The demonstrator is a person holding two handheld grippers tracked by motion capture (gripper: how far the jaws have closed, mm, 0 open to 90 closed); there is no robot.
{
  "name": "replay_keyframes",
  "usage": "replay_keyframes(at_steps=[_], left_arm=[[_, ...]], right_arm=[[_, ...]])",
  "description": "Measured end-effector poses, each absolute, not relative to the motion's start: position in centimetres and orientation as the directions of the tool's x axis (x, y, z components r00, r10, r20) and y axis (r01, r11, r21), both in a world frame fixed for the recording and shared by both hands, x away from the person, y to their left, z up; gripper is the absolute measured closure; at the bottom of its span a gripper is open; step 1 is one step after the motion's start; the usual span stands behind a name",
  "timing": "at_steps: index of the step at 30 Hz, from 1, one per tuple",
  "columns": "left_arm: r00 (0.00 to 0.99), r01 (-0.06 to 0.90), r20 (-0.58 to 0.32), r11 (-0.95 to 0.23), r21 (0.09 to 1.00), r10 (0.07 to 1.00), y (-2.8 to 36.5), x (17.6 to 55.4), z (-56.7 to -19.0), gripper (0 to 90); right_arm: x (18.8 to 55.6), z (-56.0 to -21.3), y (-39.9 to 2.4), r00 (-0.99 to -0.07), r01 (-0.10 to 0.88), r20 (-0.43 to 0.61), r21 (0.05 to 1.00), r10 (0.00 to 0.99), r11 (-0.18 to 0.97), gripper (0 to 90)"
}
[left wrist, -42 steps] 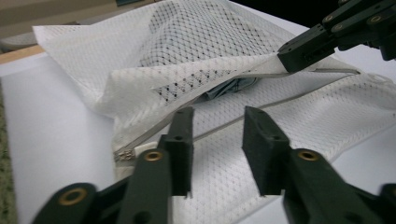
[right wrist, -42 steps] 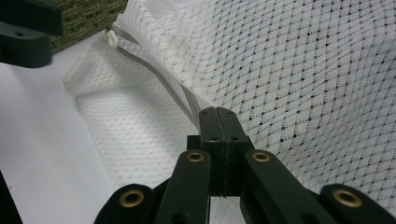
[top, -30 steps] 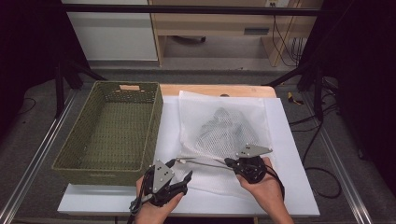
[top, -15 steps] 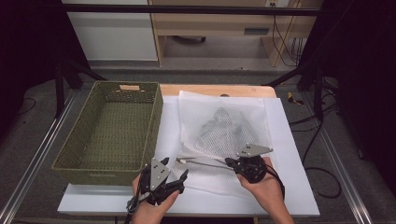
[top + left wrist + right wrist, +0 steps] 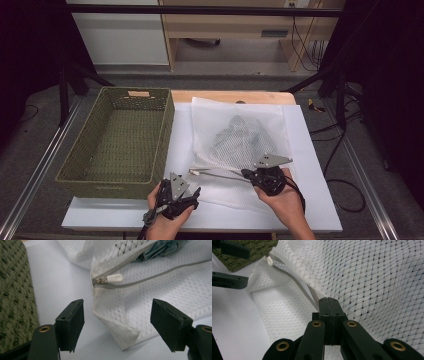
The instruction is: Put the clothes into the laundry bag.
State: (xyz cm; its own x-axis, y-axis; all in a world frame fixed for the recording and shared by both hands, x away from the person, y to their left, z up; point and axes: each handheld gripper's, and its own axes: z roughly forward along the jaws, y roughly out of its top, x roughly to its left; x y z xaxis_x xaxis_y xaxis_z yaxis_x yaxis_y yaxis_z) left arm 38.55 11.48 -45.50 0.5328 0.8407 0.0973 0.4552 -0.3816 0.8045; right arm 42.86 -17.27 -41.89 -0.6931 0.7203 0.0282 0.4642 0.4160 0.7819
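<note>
A white mesh bag with dark cloth inside lies on the white board. Its zipper runs along the near side and ends at a white pull at the left corner. My right gripper is shut on the zipper edge and holds it taut. My left gripper is open near the board's front edge, and its jaws have just been opening. The bag's folded corner lies between its pads untouched, with the pull a little ahead. The left gripper's fingers show beside the pull.
A green woven basket stands to the left of the bag, its near right corner close to my left gripper. The white board covers a wooden table. Cables and dark stands flank the table.
My left gripper has sunk a little toward the board in front of the bag's corner. The right gripper and the bag have not moved.
</note>
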Motion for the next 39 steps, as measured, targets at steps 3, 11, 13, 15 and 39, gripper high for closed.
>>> replay_keyframes(at_steps=[3,11,13,15,39], left_arm=[[0.541,0.486,0.086,-0.395,0.779,0.836,11.5,39.0,-46.4,28.1],[0.545,0.54,0.036,-0.383,0.75,0.838,11.9,40.0,-47.5,46.6],[0.554,0.537,0.02,-0.376,0.755,0.832,12.0,40.1,-47.4,58.0],[0.565,0.526,0.017,-0.376,0.763,0.825,12.2,40.1,-47.2,71.8],[0.621,0.539,-0.053,-0.377,0.754,0.782,12.9,37.0,-47.0,86.5]], right_arm=[[42.9,-41.9,-17.2,-0.695,0.463,0.027,0.781,0.719,0.419,90.0],[42.9,-41.9,-17.2,-0.698,0.464,0.027,0.779,0.716,0.423,90.0],[42.9,-41.9,-17.2,-0.696,0.467,0.028,0.778,0.718,0.422,90.0],[42.9,-42.0,-17.2,-0.696,0.466,0.027,0.777,0.717,0.423,90.0],[41.5,-44.5,-15.6,-0.735,0.482,0.012,0.713,0.678,0.509,90.0]])
